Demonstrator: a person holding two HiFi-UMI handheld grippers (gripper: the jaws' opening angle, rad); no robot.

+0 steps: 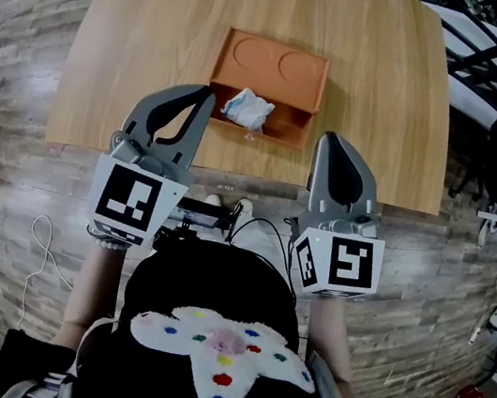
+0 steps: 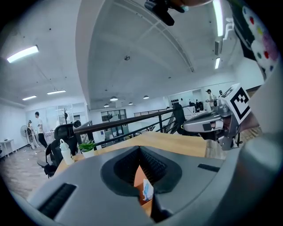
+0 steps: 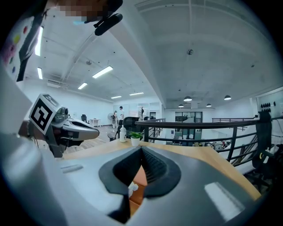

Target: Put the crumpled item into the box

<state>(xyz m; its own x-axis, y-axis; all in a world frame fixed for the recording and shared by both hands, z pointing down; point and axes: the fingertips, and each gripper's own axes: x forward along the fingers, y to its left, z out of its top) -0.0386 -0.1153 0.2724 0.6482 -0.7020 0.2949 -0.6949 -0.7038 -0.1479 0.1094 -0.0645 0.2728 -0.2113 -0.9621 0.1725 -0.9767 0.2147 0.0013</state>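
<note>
The head view looks steeply down from above the person (image 1: 206, 329). The tabletop (image 1: 160, 54) fills the upper half of its frame, and the left gripper (image 1: 205, 92) and right gripper (image 1: 327, 141) sit close below it at mid-frame. Each gripper view sits just behind its own jaws and faces nearly level across the tabletop toward a railing (image 2: 122, 120), with the ceiling (image 2: 132, 53) filling the upper frame. All three views share the orange box (image 1: 272, 64). Each gripper view catches the other gripper at its side edge.
</note>
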